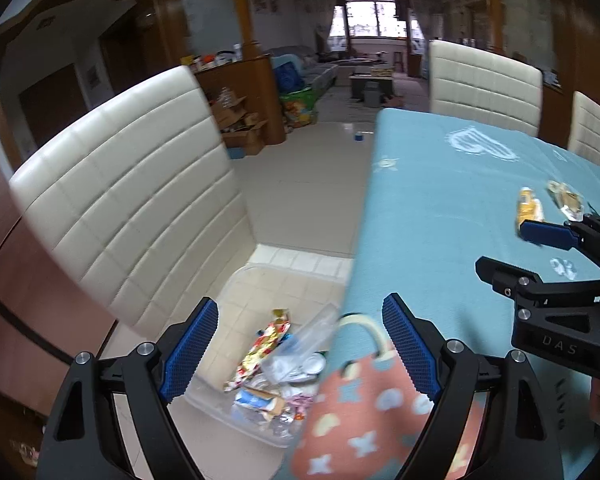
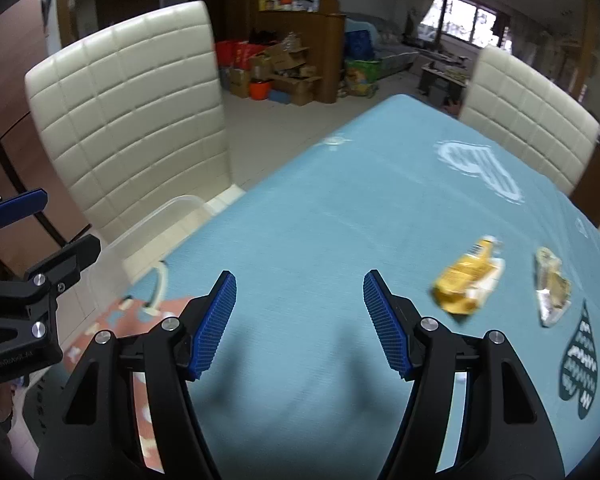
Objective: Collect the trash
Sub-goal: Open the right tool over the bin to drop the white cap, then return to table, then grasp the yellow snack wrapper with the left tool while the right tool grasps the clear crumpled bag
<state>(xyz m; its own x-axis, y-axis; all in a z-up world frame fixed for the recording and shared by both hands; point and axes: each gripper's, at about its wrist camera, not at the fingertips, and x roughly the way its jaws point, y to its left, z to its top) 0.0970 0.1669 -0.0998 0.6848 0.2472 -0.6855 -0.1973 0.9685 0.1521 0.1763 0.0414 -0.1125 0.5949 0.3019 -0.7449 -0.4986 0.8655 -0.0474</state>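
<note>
A clear plastic bin stands on the floor by the table's left edge and holds several wrappers. My left gripper is open and empty above the bin and the table edge. My right gripper is open and empty above the blue tablecloth. A crumpled yellow wrapper lies on the cloth to its right, with a silver-and-tan wrapper just beyond. Both wrappers also show in the left wrist view, yellow and silver, beyond the right gripper.
A cream padded chair stands left of the bin, close to the table. More cream chairs stand at the table's far side. A salmon patterned patch hangs over the table's near edge. Boxes and clutter line the far floor.
</note>
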